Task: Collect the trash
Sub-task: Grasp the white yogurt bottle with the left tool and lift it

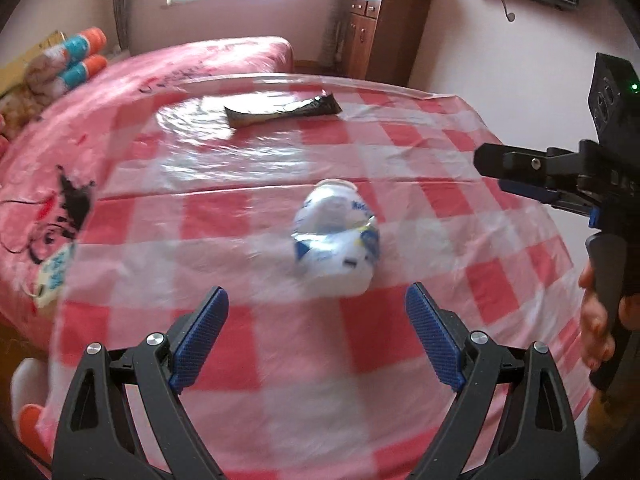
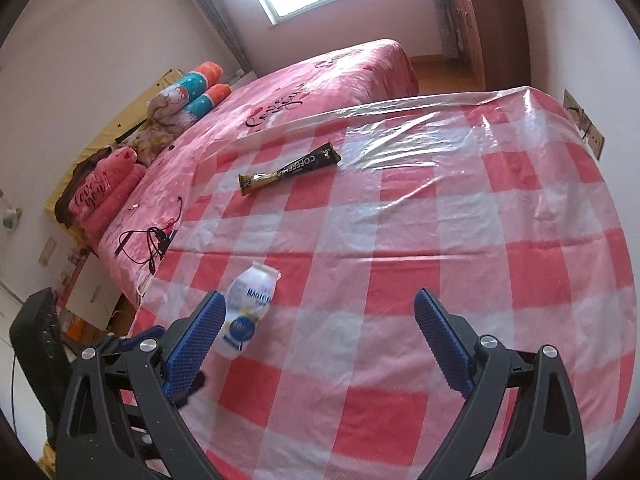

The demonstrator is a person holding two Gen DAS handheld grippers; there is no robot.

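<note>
The left gripper (image 1: 316, 336) is closest, with its jaws wide apart and nothing between them. It tips down at the worktop (image 1: 280, 380), which has a red and white checked cloth under clear plastic.

Just past the jaws lies a small white bottle (image 1: 336, 236) on its side. It looks empty, so it is likely light. It is thin plastic and may squash or roll. Best to pinch it across its fat middle.

The right gripper (image 2: 320, 340) also tips down, jaws apart and empty, with the bottle beside its left finger (image 2: 196, 344).

Farther off lies a dark coffee packet (image 1: 282, 110). It looks flat, thin and bendy, so it is hard to pick up.
</note>
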